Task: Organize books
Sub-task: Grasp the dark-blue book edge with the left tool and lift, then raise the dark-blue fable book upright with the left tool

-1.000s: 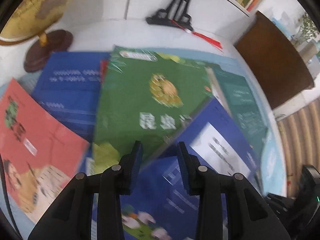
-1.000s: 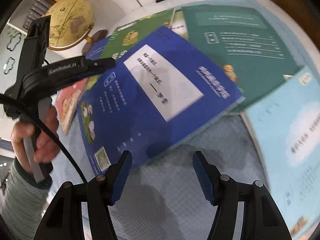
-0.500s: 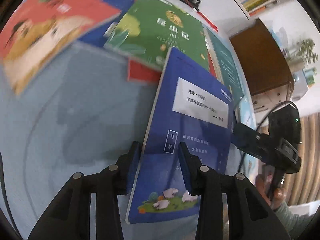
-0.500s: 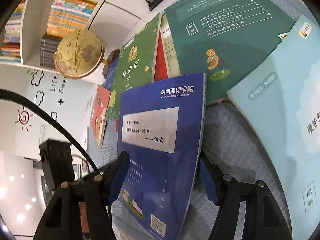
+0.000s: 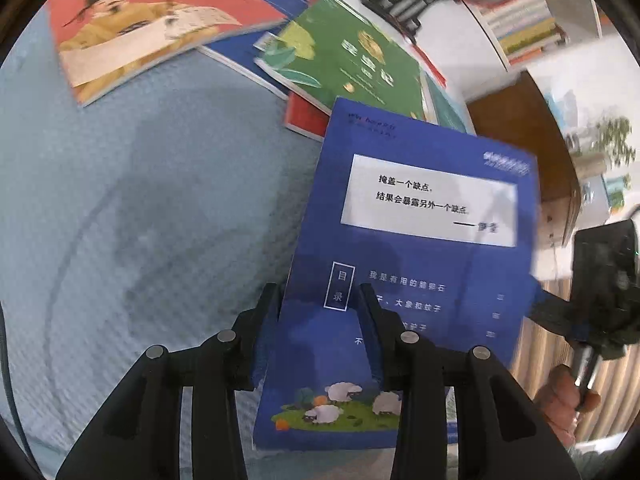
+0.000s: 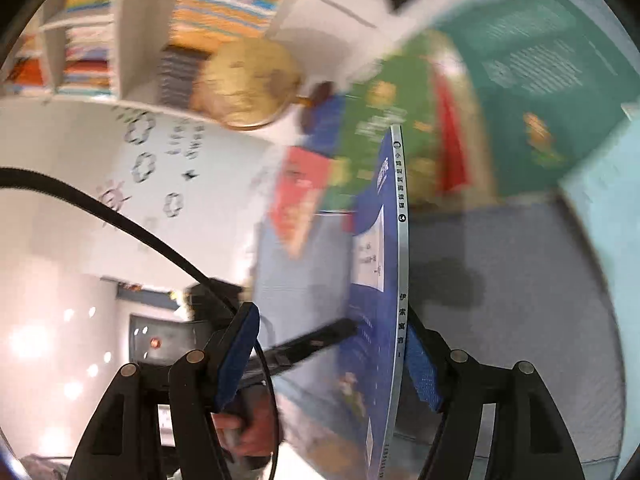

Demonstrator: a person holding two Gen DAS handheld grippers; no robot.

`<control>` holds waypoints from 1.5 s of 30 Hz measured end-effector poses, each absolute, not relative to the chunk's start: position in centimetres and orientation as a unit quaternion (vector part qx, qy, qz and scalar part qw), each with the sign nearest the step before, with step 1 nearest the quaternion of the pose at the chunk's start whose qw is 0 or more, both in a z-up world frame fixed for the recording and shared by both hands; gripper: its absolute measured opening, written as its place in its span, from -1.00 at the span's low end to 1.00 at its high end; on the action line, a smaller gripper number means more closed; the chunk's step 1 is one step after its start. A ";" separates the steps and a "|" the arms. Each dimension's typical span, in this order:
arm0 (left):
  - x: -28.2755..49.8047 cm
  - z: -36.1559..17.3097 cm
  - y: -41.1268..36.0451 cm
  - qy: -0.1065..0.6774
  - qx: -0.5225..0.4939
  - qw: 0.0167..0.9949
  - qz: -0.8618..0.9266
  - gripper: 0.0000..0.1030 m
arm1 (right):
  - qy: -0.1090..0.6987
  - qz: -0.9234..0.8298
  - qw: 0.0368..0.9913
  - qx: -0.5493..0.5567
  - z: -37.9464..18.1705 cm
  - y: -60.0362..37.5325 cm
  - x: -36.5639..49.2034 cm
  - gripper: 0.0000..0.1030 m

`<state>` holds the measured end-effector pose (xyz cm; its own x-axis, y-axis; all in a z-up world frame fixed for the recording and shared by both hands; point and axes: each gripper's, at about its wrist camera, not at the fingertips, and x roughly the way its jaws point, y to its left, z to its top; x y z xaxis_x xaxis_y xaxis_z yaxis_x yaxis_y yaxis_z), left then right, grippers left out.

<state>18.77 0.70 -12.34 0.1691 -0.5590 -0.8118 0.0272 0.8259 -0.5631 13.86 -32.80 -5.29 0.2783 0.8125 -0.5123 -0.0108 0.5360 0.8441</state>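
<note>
A blue book [image 5: 420, 240] with a white label stands raised off the blue-grey mat [image 5: 140, 220]. My left gripper [image 5: 316, 300] is shut on its lower left edge, one finger behind the cover and one in front. The right wrist view shows this blue book [image 6: 384, 320] edge-on, spine towards the camera. It stands between the jaws of my right gripper [image 6: 332, 320], which are opening. The left pad is well clear of the cover; the right pad sits close behind the spine. Other books lie flat beyond: green [image 5: 352, 56], orange-red [image 5: 152, 20], teal [image 6: 540, 72], pale blue [image 6: 600, 220].
A red book [image 5: 304, 116] and a dark blue one [image 5: 240, 48] lie under the green cover. A globe [image 6: 248, 80] and a bookshelf [image 6: 120, 40] stand at the back. A black stand [image 5: 408, 0] and a brown seat [image 5: 520, 128] are past the mat's far edge.
The blue book has risen from lying among the others to standing on edge in my left gripper, which swung over the mat. My right gripper has tilted up and its jaws have widened.
</note>
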 end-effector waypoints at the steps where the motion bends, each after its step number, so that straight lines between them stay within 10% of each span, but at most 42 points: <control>1: 18.6 -12.1 1.2 0.610 -0.223 0.735 -0.196 -0.32 | 0.523 0.305 0.700 0.379 -4.7 -32.1 14.1 0.33; 11: 15.7 -9.4 10.5 0.557 -0.318 0.757 -0.127 -0.32 | 0.521 0.456 0.642 0.330 -0.7 -17.7 17.1 0.32; 20: 9.7 -12.7 19.5 0.543 -0.393 0.742 -0.016 -0.34 | 0.619 0.339 0.675 0.215 -8.3 -16.1 16.2 0.30; 36: 13.0 -11.7 13.8 0.589 -0.238 0.770 -0.064 -0.31 | 0.643 0.286 0.707 0.066 -12.4 -15.0 13.1 -0.06; 45: 10.6 -6.5 13.5 0.512 -0.319 0.781 -0.162 -0.31 | 0.647 0.291 0.689 0.144 -13.2 -17.1 14.2 -0.06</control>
